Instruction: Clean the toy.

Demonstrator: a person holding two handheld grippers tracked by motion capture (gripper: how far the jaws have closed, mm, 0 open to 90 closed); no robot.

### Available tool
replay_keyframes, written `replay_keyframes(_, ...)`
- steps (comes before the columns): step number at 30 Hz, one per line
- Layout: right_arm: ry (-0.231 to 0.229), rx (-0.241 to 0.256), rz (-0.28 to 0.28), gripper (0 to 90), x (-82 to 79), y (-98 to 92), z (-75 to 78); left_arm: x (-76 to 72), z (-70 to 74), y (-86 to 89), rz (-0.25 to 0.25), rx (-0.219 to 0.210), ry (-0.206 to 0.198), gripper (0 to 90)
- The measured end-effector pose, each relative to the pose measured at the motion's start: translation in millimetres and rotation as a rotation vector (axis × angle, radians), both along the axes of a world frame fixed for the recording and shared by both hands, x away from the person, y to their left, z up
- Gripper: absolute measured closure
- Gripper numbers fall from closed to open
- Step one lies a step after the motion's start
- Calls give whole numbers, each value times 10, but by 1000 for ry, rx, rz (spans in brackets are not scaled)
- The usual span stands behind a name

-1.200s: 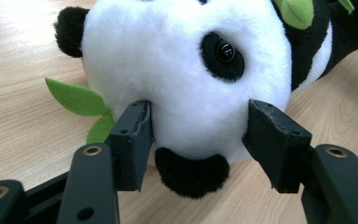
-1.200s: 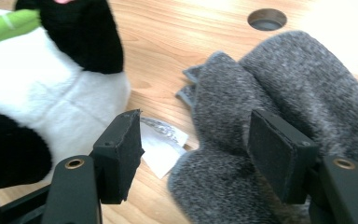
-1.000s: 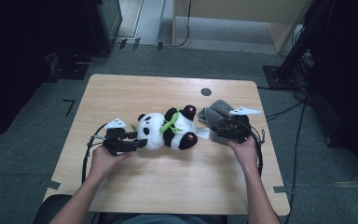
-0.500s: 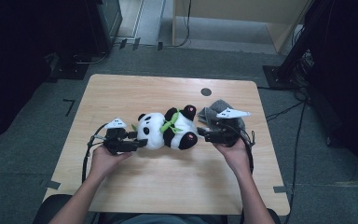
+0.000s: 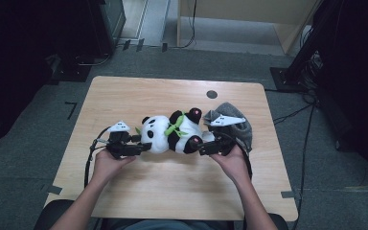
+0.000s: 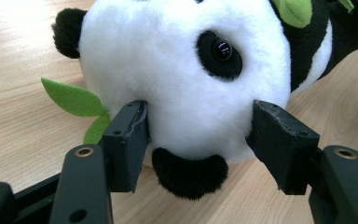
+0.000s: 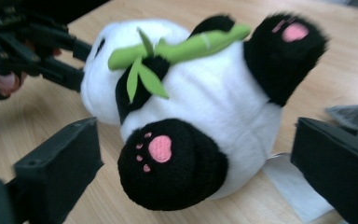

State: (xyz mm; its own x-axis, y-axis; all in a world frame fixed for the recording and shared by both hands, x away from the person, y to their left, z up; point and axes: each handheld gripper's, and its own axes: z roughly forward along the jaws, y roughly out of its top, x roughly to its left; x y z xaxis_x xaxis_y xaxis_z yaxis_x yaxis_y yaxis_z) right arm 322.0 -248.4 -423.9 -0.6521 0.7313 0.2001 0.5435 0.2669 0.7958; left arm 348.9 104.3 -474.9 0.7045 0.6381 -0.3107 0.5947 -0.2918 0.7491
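Observation:
A black-and-white panda plush [image 5: 172, 134] with a green bamboo sprig lies on its side in the middle of the wooden table [image 5: 172, 191]. My left gripper [image 5: 143, 145] is at its head. In the left gripper view the jaws press into the white fur on both sides of the panda's head [image 6: 186, 70], so the left gripper [image 6: 198, 135] is shut on it. My right gripper [image 5: 202, 147] is at the panda's feet. In the right gripper view its jaws stand wide apart, either side of the black foot with the pink pad [image 7: 168, 163], and the right gripper [image 7: 193, 154] is open.
A grey cloth item [image 5: 239, 127] lies just right of the panda, behind my right hand. A white tag [image 7: 289, 182] lies under the panda's rump. A small dark hole [image 5: 212, 94] marks the table's far side. Dark equipment and cables surround the table.
My right gripper has moved left from the grey cloth to the panda's feet. The left gripper and the panda have stayed put.

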Motion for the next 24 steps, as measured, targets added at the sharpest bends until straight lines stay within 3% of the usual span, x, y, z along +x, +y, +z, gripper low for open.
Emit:
replay_keyframes(4,26,-12,18,0,27,60,-82,0,-1,0,0,0,0,375)
replay_keyframes(5,36,5,34,0,39,84,-130,1,-1,0,0,0,0,375)
replay_keyframes(9,38,5,43,0,52,115,-222,4,-4,0,1,-1,1,374)
replay_keyframes(12,19,6,64,0,53,124,-257,5,-5,0,2,-2,0,373)
replay_keyframes(14,10,41,95,0,72,136,-307,7,-7,1,2,-2,0,373)
replay_keyframes(19,-14,-4,130,0,84,205,-419,9,-10,2,3,-3,-3,372)
replay_keyframes(24,-40,-11,125,0,102,210,-467,18,-18,1,7,-13,-5,368)
